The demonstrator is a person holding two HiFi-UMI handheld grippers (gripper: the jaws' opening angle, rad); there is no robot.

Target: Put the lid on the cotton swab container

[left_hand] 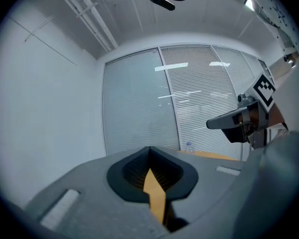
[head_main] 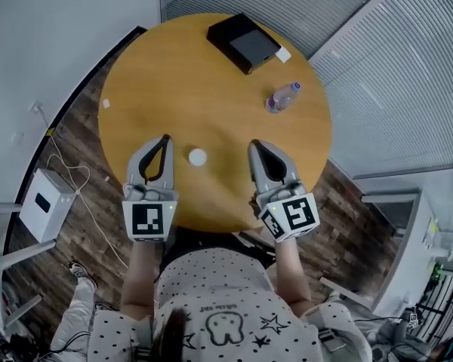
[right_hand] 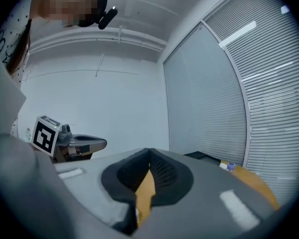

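The round wooden desk (head_main: 211, 89) carries the white cotton swab container (head_main: 198, 157) near its 6 o'clock edge. Your left gripper (head_main: 164, 139) flanks it at 9 o'clock and your right gripper (head_main: 254, 144) at 3 o'clock, both with fingers pressed together and empty. Caution: a careless sweep could knock the container off that edge.
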